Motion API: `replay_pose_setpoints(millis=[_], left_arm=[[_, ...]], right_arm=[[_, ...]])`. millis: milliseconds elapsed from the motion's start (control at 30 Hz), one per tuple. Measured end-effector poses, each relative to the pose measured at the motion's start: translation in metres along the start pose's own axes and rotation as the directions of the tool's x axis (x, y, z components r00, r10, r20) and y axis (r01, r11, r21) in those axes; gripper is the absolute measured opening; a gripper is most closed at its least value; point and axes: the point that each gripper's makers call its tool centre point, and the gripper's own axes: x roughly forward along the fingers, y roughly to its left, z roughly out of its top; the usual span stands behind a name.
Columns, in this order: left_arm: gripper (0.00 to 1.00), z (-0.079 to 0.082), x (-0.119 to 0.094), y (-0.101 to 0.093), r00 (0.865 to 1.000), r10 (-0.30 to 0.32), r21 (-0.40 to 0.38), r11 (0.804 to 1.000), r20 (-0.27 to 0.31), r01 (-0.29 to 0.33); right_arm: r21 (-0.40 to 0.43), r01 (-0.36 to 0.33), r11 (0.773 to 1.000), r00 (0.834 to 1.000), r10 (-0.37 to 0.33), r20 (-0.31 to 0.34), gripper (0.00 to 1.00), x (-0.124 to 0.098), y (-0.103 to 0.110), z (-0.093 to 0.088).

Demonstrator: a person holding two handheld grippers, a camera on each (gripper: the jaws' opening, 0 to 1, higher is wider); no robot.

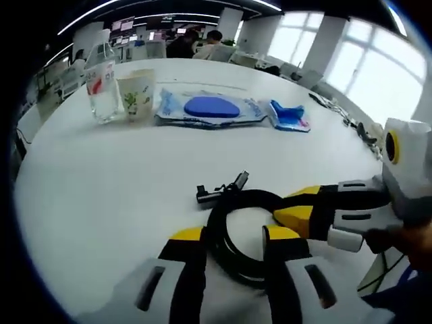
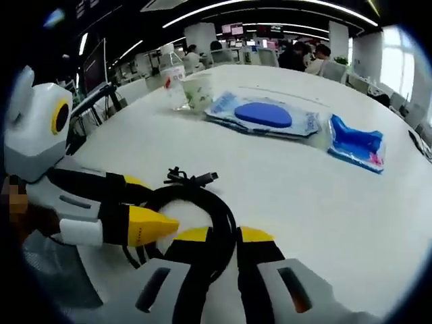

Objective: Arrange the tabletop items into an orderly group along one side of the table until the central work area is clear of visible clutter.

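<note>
You had both tongs down on the one coiled black cable [image 1: 237, 229] that lay on the white desk [image 1: 101, 196] right in front of you. In the left gripper view, your left tongs [image 1: 234, 236] stood with a strand of the coil between the two yellow-tipped jaws, pinching it, while your right tongs [image 1: 297, 212] came in from the right with tips at the coil's edge. In the right gripper view, your right tongs [image 2: 214, 236] likewise had the cable [image 2: 202, 209] running between the jaws, and the left tongs [image 2: 152, 226] reached in from the left, touching the loop. The cable's two plug ends stuck out at the coil's far side. Along the far edge of the desk stood four things in a row: one clear water bottle [image 1: 101, 88], one paper cup [image 1: 136, 96] just beside it, one flat clear packet with a blue oval inside [image 1: 210, 108], and one smaller blue packet [image 1: 289, 116].
</note>
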Motion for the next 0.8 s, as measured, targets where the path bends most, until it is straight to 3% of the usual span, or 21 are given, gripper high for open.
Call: replay_pose_setpoints(millis=[133, 167, 333, 400, 433, 467, 533, 800], left_arm=[[0.08, 0.000, -0.001, 0.015, 1.000, 0.024, -0.001, 1.000, 0.003, -0.024], [0.07, 0.000, -0.001, 0.014, 1.000, 0.009, -0.076, 0.997, 0.001, -0.009], [0.05, 0.001, -0.002, 0.014, 1.000, 0.011, -0.061, 0.998, -0.011, -0.012], [0.04, 0.001, -0.005, 0.013, 1.000, -0.001, -0.110, 0.994, -0.003, 0.000], [0.04, 0.002, -0.005, 0.010, 1.000, -0.014, -0.142, 0.990, 0.004, 0.014], [0.04, 0.002, -0.006, 0.011, 1.000, -0.013, -0.159, 0.987, 0.002, 0.013], [0.04, 0.004, -0.007, 0.010, 1.000, -0.007, -0.127, 0.992, 0.005, 0.007], [0.04, 0.024, -0.015, 0.003, 0.999, -0.016, -0.118, 0.993, 0.044, 0.021]], right_arm=[[0.026, -0.010, 1.000, 1.000, 0.010, 0.003, 0.08, 0.000, 0.000, 0.000], [0.033, -0.012, 0.999, 1.000, 0.012, 0.002, 0.08, 0.001, 0.000, 0.000], [0.080, -0.026, 0.996, 1.000, 0.027, -0.011, 0.06, -0.001, 0.001, -0.001], [0.086, -0.033, 0.996, 0.999, 0.033, -0.005, 0.05, -0.004, 0.001, -0.001], [0.090, -0.069, 0.994, 0.998, 0.069, 0.007, 0.01, -0.007, 0.008, 0.003], [0.076, -0.043, 0.996, 0.999, 0.043, -0.003, 0.01, -0.007, 0.004, 0.002], [0.080, -0.047, 0.996, 0.999, 0.048, 0.000, 0.01, -0.008, 0.004, 0.004], [0.130, -0.044, 0.991, 0.998, 0.038, 0.050, 0.01, -0.021, -0.004, 0.023]])
